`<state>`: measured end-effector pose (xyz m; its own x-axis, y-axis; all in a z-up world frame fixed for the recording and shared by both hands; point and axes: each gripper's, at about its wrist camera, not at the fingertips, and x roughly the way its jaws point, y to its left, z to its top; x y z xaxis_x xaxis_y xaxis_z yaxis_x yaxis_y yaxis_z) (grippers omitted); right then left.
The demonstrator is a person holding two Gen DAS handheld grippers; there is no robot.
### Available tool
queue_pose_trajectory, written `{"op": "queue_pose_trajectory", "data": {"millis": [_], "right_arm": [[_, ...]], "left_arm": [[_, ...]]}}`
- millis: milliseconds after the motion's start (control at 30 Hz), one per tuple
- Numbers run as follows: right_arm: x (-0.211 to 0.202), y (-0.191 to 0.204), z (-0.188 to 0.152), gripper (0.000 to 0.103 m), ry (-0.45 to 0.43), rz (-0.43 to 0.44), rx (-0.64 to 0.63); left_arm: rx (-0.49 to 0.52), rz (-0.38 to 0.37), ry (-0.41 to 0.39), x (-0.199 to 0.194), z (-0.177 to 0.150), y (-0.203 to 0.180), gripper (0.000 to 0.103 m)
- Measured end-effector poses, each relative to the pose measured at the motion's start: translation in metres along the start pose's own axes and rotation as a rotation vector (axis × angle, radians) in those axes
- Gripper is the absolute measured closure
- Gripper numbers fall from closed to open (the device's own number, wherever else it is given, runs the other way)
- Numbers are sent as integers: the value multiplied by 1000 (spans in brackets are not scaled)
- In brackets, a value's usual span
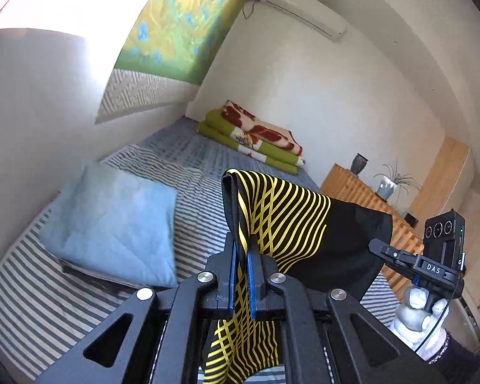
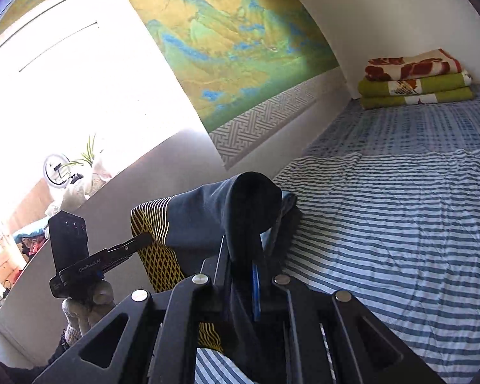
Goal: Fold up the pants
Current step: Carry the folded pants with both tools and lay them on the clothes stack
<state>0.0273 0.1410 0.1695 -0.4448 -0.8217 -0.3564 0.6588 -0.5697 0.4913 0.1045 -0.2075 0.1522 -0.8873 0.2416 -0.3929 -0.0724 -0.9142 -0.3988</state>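
Note:
Black pants (image 1: pixel 291 220) with yellow stripes hang in the air above the striped bed. My left gripper (image 1: pixel 242 249) is shut on the yellow-striped end, whose folded edge sticks up past the fingertips. The cloth spans right to my right gripper (image 1: pixel 376 244), held by a gloved hand (image 1: pixel 416 313). In the right wrist view my right gripper (image 2: pixel 243 252) is shut on the plain black end of the pants (image 2: pixel 201 217), which drapes over the fingers. My left gripper (image 2: pixel 144 240) grips the striped part there, at the left.
The bed (image 2: pixel 384 224) has a blue-and-white striped sheet. A folded light blue cloth (image 1: pixel 112 220) lies on it at the left. Stacked green and red blankets (image 1: pixel 252 134) sit at the far end by the wall. A wooden dresser (image 1: pixel 368 198) stands on the right.

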Motion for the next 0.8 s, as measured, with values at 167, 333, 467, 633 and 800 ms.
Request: {"op": "queue_pose_trajectory", "data": {"millis": [167,333,467,633,800], "right_arm": [[90,17,26,94,30,89,12],[197,6,46,94,72,108,48],[300,-38,56,94,132,52,138],[377,-84,57,94,201,-57,176],[403,-103,50,82,281,-172,152]], "left_arm": [[13,78,-49,-13,48,66,98],[-67,124,-17,35,90,160,98],[-147,168,60,119,108,240,98],[-191,231,165,211,101,301,98],[-283,239,228,251,90,338,90]]}}
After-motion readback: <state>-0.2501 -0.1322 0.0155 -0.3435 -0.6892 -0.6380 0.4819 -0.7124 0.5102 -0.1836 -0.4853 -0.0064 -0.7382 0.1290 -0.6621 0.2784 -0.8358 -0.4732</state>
